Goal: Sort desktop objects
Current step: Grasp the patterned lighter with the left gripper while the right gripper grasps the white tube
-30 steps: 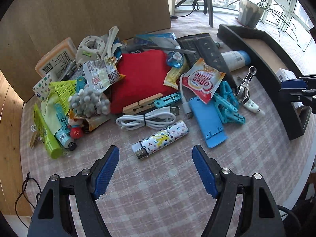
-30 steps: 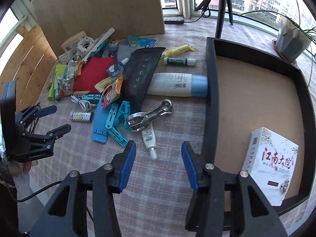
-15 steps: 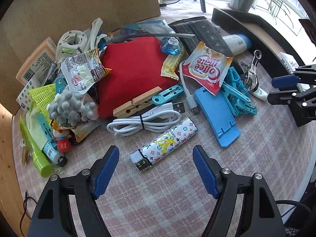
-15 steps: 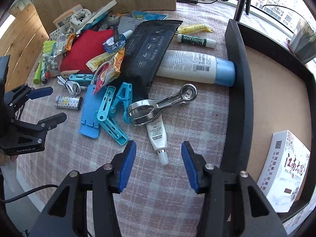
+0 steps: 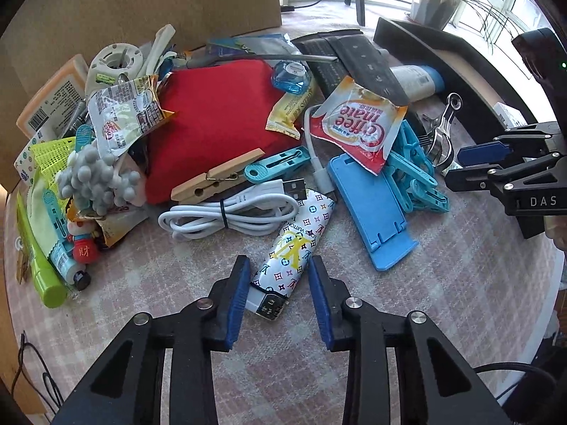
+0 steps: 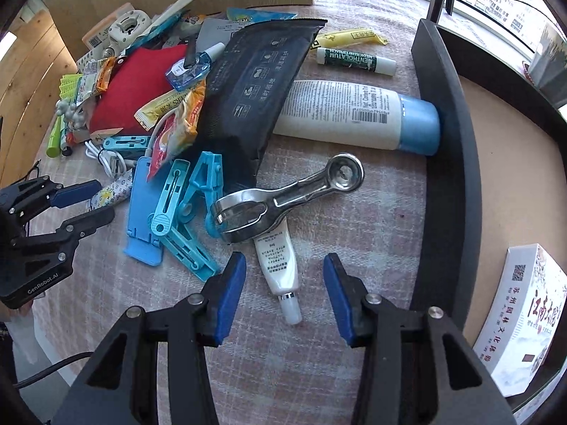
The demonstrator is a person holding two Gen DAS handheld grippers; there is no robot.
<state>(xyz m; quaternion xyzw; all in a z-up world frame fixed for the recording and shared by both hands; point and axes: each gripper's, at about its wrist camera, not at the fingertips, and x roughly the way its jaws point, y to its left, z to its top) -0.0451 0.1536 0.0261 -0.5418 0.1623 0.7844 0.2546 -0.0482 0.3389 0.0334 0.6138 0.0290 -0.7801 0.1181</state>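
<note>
White and patterned with coloured monograms, the lighter [image 5: 296, 248] lies on the checked tablecloth [image 5: 460, 283] at the near edge of the clutter, its metal end pointing back between the fingers of the left gripper [image 5: 278, 295]. That gripper's blue pads [image 5: 236, 297] stand apart on either side of the lighter's near end, close to it, though I cannot tell whether either one touches it. Just behind the lighter sits a coiled white USB cable [image 5: 230, 212], and beyond that a wooden clothespin [image 5: 216, 180] resting against a red cloth pouch [image 5: 219, 120]. To the right of the lighter lies a blue phone stand [image 5: 372, 212], with a Coffee-mate sachet [image 5: 358, 124] overlapping its far end and light blue plastic clips [image 5: 414, 177] beside it. In the right wrist view, the right gripper [image 6: 285, 292] is spread wide above the cloth, its pads flanking a small white tube [image 6: 280, 269] without touching it. A shiny metal clip [image 6: 283, 198] lies across the tube's far end. Farther back, a white lotion bottle with a blue cap [image 6: 354, 120] rests with its cap against the wall of a black tray [image 6: 450, 141], partly under a black pouch [image 6: 255, 88]. Inside the tray stands a white box with red Chinese characters [image 6: 524, 318].
</note>
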